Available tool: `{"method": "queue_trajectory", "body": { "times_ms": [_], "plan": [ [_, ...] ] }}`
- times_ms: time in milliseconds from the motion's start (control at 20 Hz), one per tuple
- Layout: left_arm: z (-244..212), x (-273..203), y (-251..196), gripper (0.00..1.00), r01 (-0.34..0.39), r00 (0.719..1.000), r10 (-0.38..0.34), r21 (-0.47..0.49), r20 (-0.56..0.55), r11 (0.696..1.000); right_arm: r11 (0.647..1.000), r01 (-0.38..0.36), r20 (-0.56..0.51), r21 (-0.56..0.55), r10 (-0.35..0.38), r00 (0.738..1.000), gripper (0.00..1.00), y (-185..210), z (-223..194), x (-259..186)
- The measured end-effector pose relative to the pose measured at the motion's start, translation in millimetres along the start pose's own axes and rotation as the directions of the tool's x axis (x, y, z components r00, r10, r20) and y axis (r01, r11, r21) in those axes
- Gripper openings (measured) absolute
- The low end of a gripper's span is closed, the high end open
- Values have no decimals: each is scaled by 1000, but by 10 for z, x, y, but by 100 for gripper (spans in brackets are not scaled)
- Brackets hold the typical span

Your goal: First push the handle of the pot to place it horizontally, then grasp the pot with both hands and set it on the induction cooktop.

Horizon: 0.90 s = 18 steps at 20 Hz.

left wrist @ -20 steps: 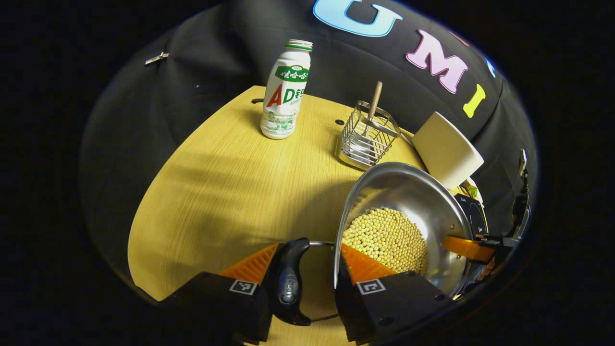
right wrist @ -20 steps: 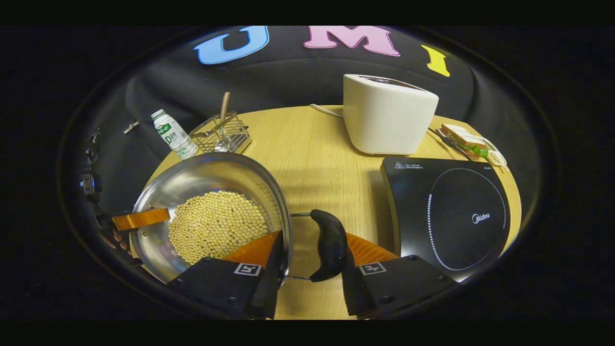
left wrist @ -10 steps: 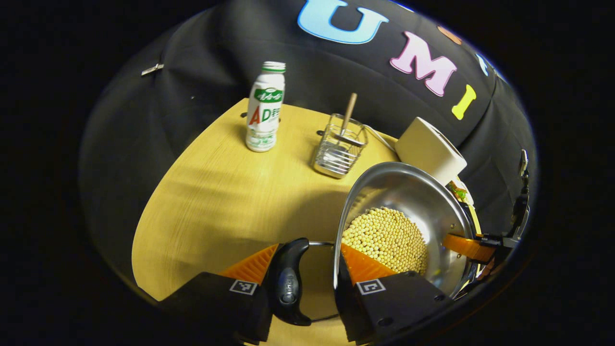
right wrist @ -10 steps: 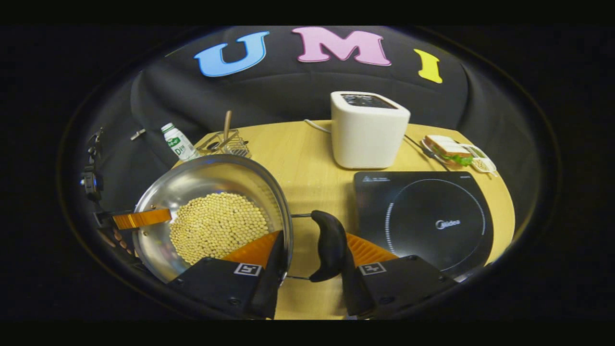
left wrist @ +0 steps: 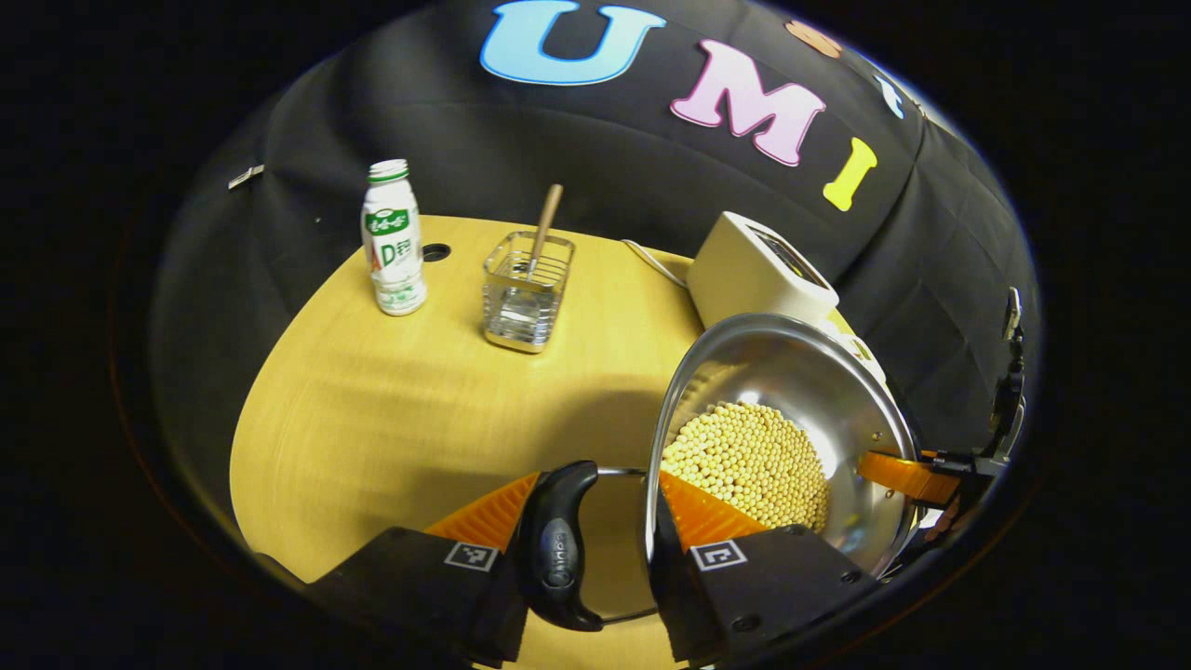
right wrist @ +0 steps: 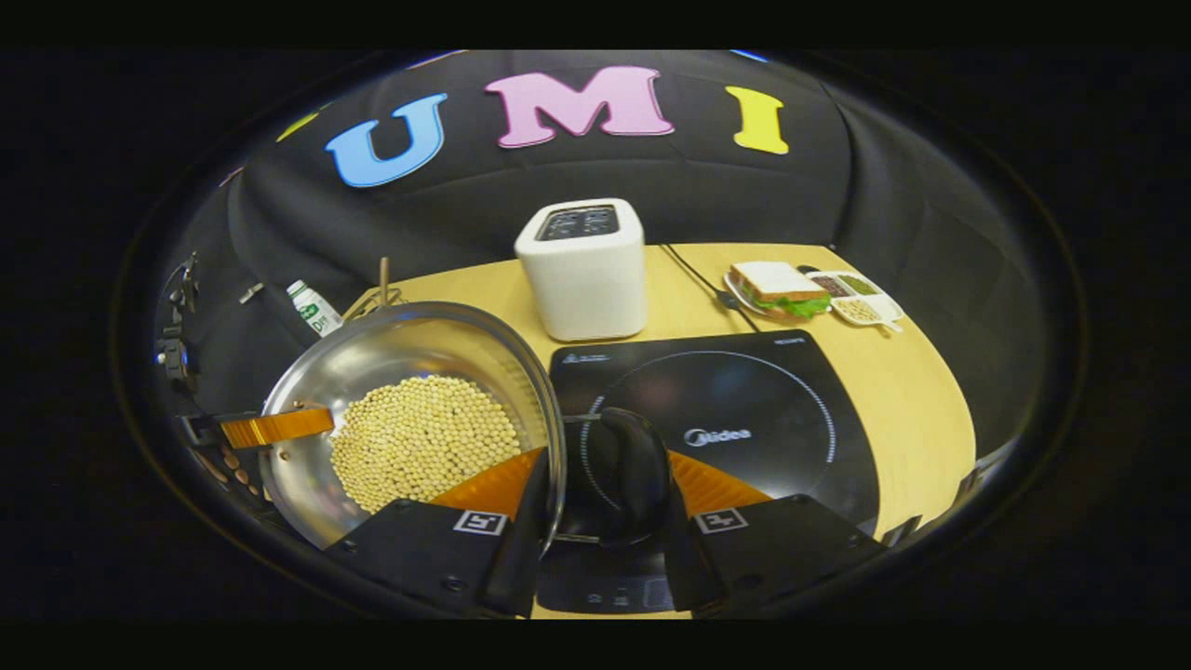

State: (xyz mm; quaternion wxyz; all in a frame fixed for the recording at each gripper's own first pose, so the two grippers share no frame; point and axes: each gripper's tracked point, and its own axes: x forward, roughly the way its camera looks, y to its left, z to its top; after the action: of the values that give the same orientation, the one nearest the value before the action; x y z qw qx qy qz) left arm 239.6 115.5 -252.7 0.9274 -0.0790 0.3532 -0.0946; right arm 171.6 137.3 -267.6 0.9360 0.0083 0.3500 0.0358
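Gripping a steel pot [right wrist: 409,372] of pale beans [right wrist: 423,437] from both sides, two hand-held grippers carry it in the air, with part of it over the black induction cooktop [right wrist: 772,391] on a wooden desk [right wrist: 912,391]. In the right gripper view, the right gripper [right wrist: 600,507] has its fingers narrowed around the pot's rim and its black side handle [right wrist: 633,465]: one finger [right wrist: 498,484] lies inside the bowl beside the beans, the other sits just outside the handle, which hangs above the cooktop's ring marking. Across the pot in that view, a finger of the left gripper [right wrist: 274,426] reaches over the far rim, with fingers of the person's hand [right wrist: 219,465] below it.

In the left gripper view, the left gripper [left wrist: 595,502] holds the opposite handle [left wrist: 555,544] the same way, one finger [left wrist: 488,507] outside the handle and the other inside the rim against the beans, and the pot [left wrist: 791,381] shows a tilted, shining inner wall. The right gripper's finger [left wrist: 907,475] hooks over the far rim there.

A white toaster [right wrist: 583,270] stands behind the cooktop, its cord trailing to the right. A sandwich on a plate [right wrist: 777,288] and a small divided dish [right wrist: 856,298] lie near the desk's far right edge. On the left side of the desk [left wrist: 391,409] stand a white drink bottle [left wrist: 393,237] and a wire basket [left wrist: 526,293] holding a wooden-handled utensil [left wrist: 544,219].
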Motion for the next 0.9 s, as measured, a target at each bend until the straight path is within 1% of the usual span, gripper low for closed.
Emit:
{"method": "queue_trajectory", "body": {
  "times_ms": [150,200,250,550,750,900],
  "plan": [
    [8,19,-355,60,10,1000,-10,6,-2,1000,1000,6,14,9,-6,1000,57,-316,89,-87],
    [16,27,-467,60,10,1000,-10,10,-2,1000,1000,7,15,13,-7,1000,54,-418,109,-108],
    [29,47,-579,60,11,1000,-11,16,0,1000,1000,8,16,17,-8,1000,58,-527,137,-121],
    [-9,242,-1213,60,8,1000,-8,24,-7,1000,1000,11,11,21,-11,1000,58,-1158,251,-119],
    [-81,434,-1536,60,4,1000,-3,22,-19,1000,1000,12,-8,19,-12,1000,58,-1517,281,-31],
    [-100,558,-1698,61,-5,1000,6,23,-21,1000,1000,7,-22,19,-7,1000,58,-1697,298,55]
  ]
}}
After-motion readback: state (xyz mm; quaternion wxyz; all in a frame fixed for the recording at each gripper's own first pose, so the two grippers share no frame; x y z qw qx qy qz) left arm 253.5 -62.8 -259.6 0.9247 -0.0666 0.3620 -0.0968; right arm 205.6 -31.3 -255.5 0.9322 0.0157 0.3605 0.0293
